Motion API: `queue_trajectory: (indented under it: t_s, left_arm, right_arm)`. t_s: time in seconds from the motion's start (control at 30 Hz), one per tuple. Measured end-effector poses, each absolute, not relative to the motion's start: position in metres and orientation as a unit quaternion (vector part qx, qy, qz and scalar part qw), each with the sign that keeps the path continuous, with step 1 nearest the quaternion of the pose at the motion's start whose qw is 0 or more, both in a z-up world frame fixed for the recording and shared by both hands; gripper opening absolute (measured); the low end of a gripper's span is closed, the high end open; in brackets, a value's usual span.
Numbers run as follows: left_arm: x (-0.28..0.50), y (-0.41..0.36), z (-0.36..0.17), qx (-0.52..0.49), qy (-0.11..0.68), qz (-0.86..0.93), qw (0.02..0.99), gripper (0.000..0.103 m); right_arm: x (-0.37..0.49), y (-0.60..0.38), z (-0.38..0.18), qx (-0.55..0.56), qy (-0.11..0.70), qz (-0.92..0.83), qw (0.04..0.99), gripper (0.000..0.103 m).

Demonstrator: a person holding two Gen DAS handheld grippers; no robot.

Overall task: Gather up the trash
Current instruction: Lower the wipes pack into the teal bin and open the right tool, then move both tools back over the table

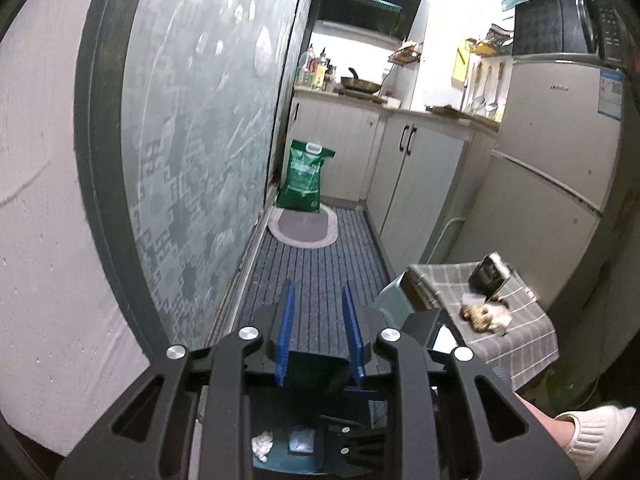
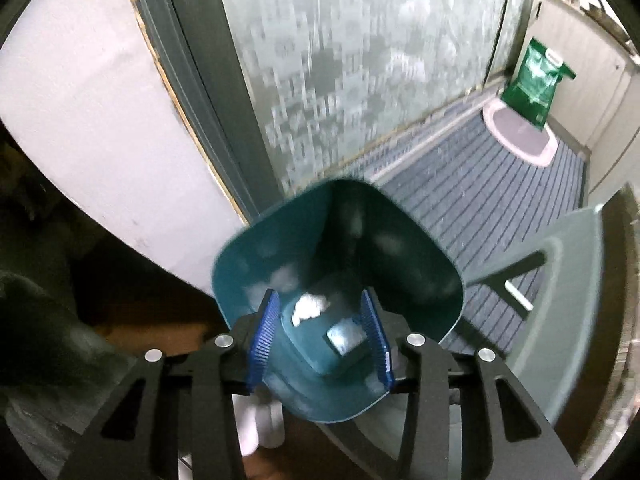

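In the right wrist view, we see the right gripper (image 2: 320, 336) poised over the mouth of a teal trash bin (image 2: 424, 264), its blue fingers (image 2: 262, 336) spread apart with nothing between them. Two items lie at the bin's bottom: a crumpled white tissue (image 2: 310, 307) and a small pale square packet (image 2: 346, 338). A grey-green lid (image 2: 560, 304) stands just beside the bin on its right.

In the left wrist view, we see the left gripper (image 1: 318, 332) held above the striped blue floor mat (image 1: 316, 272), its fingers likewise apart and empty. Below it, the same bin interior (image 1: 280, 468) is visible with the tissue (image 1: 262, 444) and the packet (image 1: 301, 440) inside.

To the right, a bench covered with a grey checked cloth (image 1: 516, 344) carries the remaining trash: a pile of brownish scraps with white paper (image 1: 486, 316), touching a dark tilted carton (image 1: 488, 278). A green bag (image 1: 305, 176) stands at the far end of the floor, against the cabinets.
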State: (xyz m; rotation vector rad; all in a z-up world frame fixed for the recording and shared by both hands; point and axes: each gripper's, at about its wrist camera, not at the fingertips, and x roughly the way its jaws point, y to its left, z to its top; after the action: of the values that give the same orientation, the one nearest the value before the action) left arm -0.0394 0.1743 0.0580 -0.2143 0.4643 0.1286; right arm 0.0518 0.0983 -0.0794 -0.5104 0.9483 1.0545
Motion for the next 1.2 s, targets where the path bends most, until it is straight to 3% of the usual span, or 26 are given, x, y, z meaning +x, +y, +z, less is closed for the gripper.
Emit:
queue_trajectory:
  t_s: [0.57,1.1,1.2]
  left_arm:
    - [-0.003,0.111,0.058,-0.073,0.243,0.019,0.967,0.037]
    - [0.04,0.046,0.034,-0.043,0.284,-0.029,0.957,0.044]
    - [0.045,0.036,0.028,-0.038,0.292,-0.038,0.955,0.045]
  right_arm:
    - [0.112,-0.02,0.028,-0.125,0.337,0.417,0.835,0.034]
    - [0.154,-0.112,0.032,-0.094,0.332,0.332,0.878,0.035]
    - [0.16,-0.126,0.029,-0.087,0.335,0.318,0.883,0.044]
